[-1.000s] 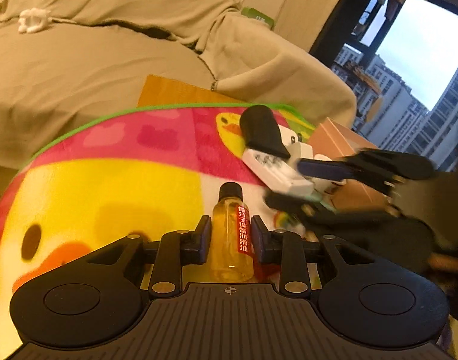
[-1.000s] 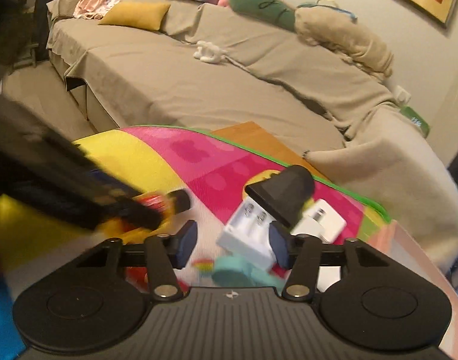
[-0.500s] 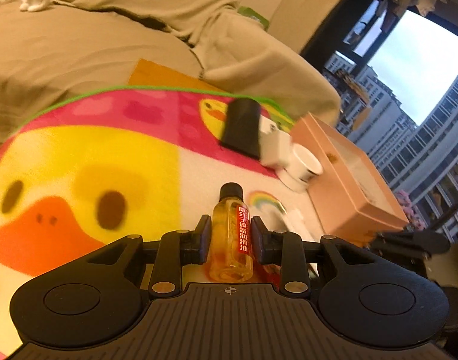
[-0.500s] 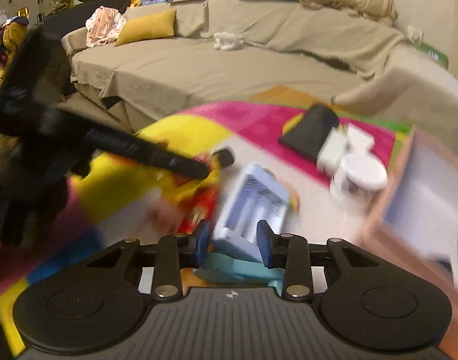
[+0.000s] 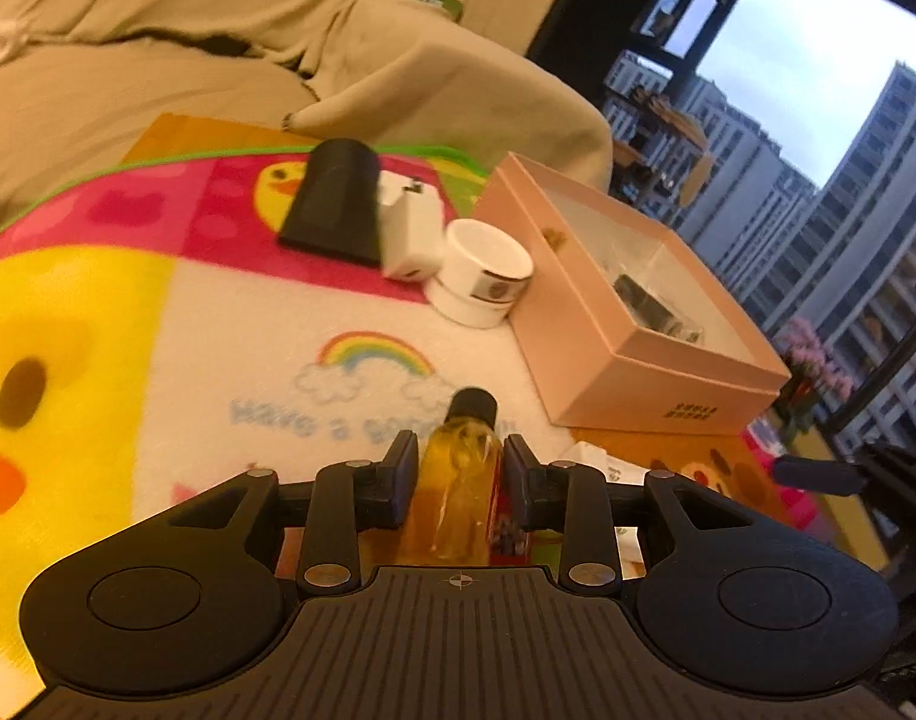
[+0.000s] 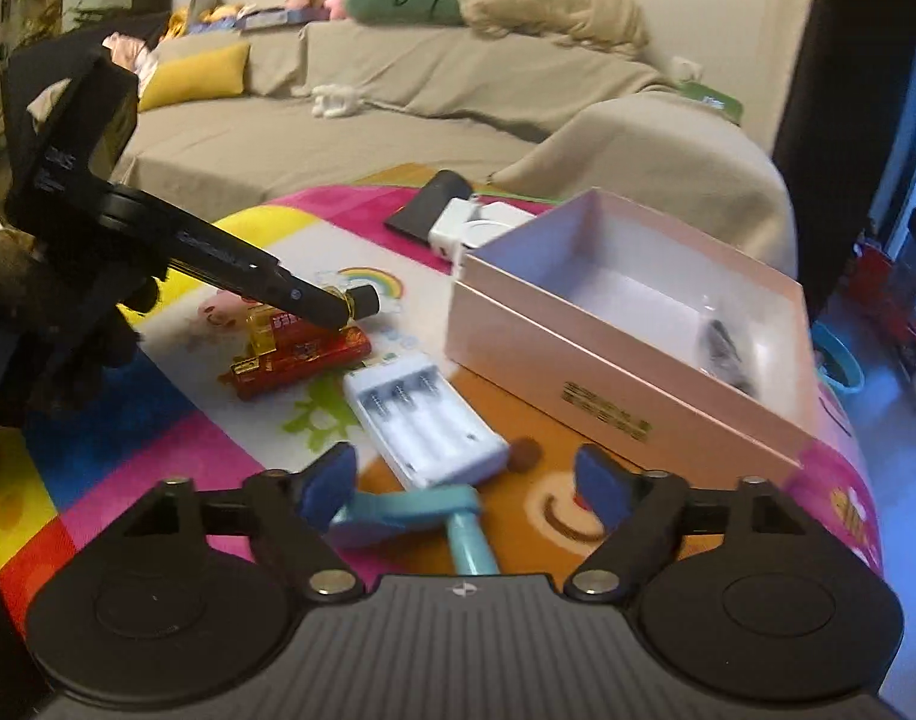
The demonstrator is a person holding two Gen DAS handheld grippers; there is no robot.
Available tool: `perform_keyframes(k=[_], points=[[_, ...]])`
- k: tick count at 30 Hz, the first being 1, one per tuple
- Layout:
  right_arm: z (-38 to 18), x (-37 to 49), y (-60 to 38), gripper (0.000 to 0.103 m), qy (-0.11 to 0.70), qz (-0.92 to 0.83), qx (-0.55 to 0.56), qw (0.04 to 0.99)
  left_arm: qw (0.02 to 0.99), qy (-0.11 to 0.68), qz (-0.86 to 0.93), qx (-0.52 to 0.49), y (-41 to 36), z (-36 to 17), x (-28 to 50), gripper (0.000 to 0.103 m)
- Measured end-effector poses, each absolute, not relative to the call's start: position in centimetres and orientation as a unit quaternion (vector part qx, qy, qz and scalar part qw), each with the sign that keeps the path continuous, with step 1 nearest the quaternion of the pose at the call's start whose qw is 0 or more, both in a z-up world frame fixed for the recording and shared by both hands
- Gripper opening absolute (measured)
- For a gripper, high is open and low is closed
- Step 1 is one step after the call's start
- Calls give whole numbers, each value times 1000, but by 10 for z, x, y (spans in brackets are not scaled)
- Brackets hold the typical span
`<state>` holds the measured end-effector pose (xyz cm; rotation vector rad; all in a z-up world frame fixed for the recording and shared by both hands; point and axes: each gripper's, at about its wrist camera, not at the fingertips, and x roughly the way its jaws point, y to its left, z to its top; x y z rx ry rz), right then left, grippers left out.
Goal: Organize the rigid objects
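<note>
Amber liquid fills a small bottle (image 5: 459, 483) with a black cap, which is clamped between the pads of the left gripper (image 5: 459, 468); the jaws are set narrow and are opening slightly while the bottle is between them. In the right wrist view the same bottle (image 6: 362, 302) is seen held above a bright play mat (image 6: 158, 420), close over a red packet (image 6: 302, 360) that lies on the mat.

On the right, the right gripper (image 6: 466, 480) is shown with its blue pads spread wide and opening, and nothing is pressed between them. A white battery charger (image 6: 425, 420) lies on the mat just ahead of the pads, with a pale blue plastic piece (image 6: 422, 507) beneath them, near the camera.

A pink cardboard box (image 6: 577, 384) with an open top stands to the right of the charger on the mat. A small dark item (image 6: 721, 348) is seen inside it, against the far right wall; what it is cannot be told. Beyond the box, a round white jar (image 5: 481, 282) is placed just beside the box's near corner in the left wrist view, touching a white block-shaped adapter (image 5: 407, 228), and a black wedge-shaped object (image 5: 338, 204) lies against that adapter.

A rainbow (image 5: 374, 351) and a yellow duck face are printed on the mat. A beige covered sofa (image 6: 398, 96) is seen behind the mat, with a yellow cushion (image 6: 194, 72) on it. Tall buildings (image 5: 847, 228) are visible through a window in the left wrist view.
</note>
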<state>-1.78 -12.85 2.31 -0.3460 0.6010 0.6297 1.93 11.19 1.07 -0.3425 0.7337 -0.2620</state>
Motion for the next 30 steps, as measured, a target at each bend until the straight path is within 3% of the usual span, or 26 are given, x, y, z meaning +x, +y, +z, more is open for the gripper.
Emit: perform_keyframes(k=[9,19,25,30], points=[[10,-23,-139,86,334,343,-78,874,940,312,-109,-90,92,39,0,36],[-9,-28,-128,88,271,263,-220,899,913,357,-197,-18,58,32,-19,36],[-9,-2,-183,90,333,220,-124,908,914,349,-194,-70,65,29,4,35],[-16,-3,-203,103,353,251,-71,898,914,340,-219,-39,50,32,25,36]])
